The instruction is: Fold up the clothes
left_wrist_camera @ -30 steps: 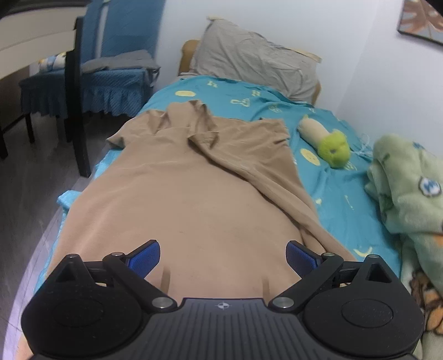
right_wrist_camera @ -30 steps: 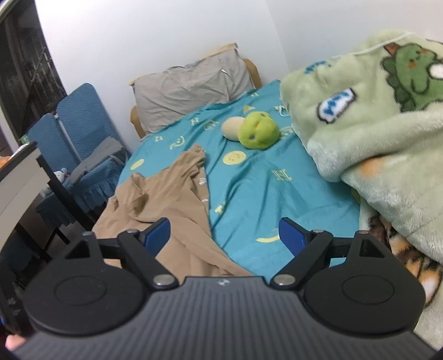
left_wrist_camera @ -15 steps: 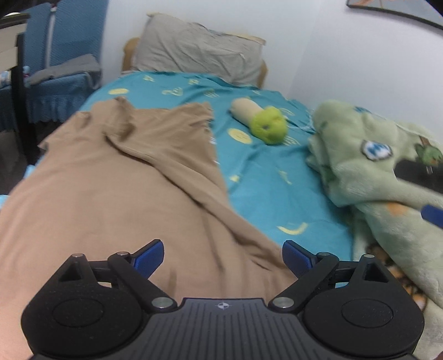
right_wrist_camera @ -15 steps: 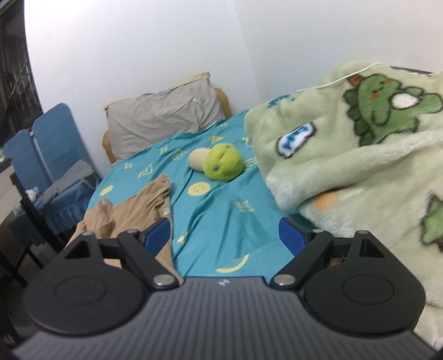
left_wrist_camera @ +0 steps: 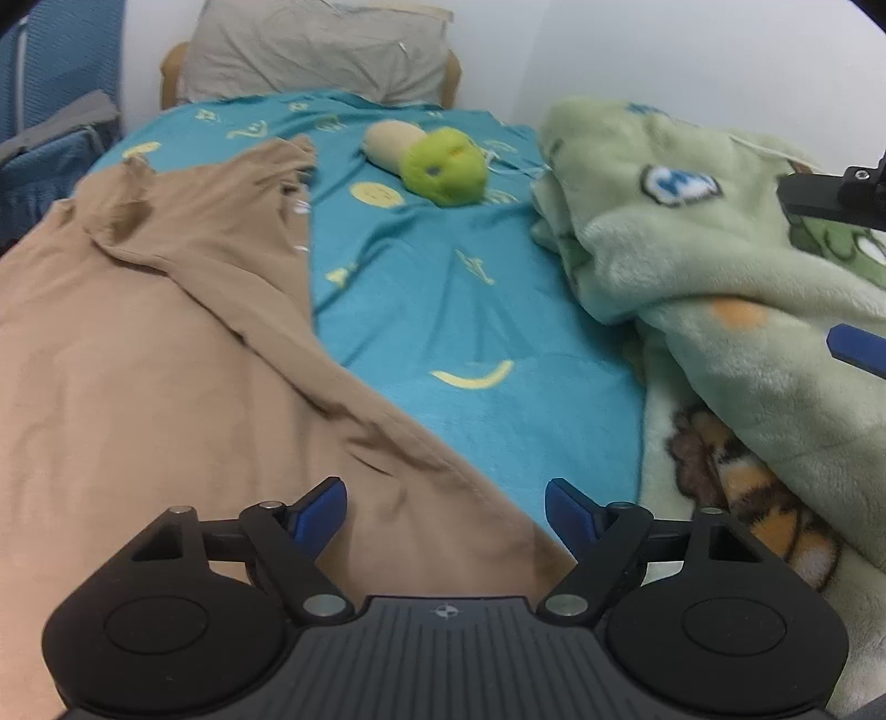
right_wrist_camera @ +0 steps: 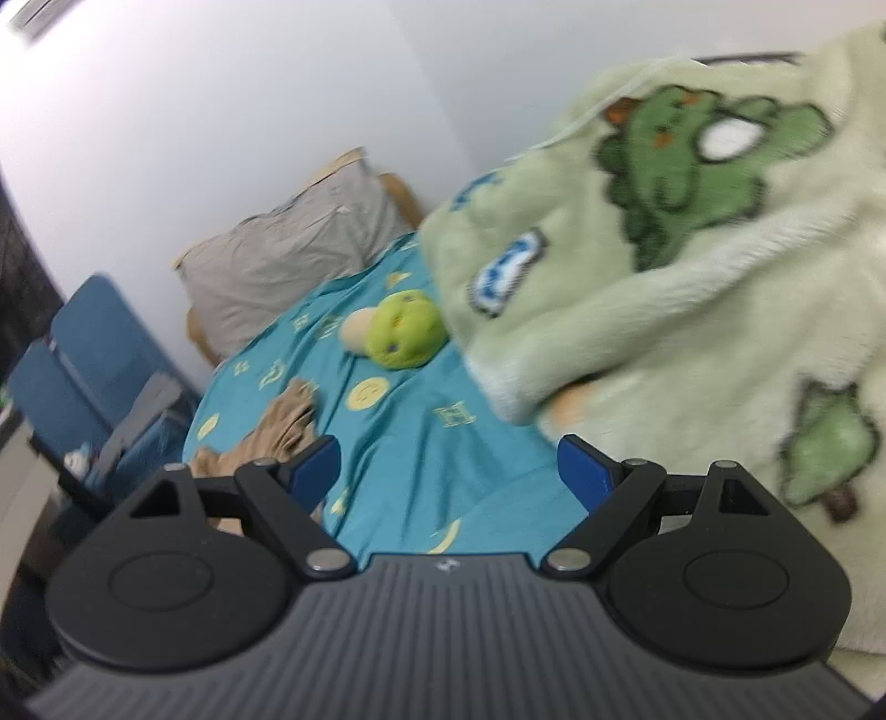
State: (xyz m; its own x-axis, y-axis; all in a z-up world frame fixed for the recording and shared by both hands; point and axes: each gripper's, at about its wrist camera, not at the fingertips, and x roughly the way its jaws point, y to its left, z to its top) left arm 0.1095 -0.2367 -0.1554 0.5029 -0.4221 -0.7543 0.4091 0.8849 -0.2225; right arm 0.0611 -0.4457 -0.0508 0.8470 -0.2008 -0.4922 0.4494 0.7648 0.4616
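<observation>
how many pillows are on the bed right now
1. A grey pillow leans against the headboard at the far end of the bed, beyond the green plush toy. Another could be hidden under the green fleece blanket.

A garment (left_wrist_camera: 166, 343) is spread over the left part of the bed (left_wrist_camera: 470, 310), its collar end toward the pillow (left_wrist_camera: 315, 52) that is propped at the bed's head. A plush toy (left_wrist_camera: 437, 160) lies on the sheet between garment and blanket (left_wrist_camera: 720, 266) — nearer the pillow. The blanket is heaped along the bed's right side. A chair (right_wrist_camera: 99, 382) stands left of the bed, beside the pillow end.
</observation>
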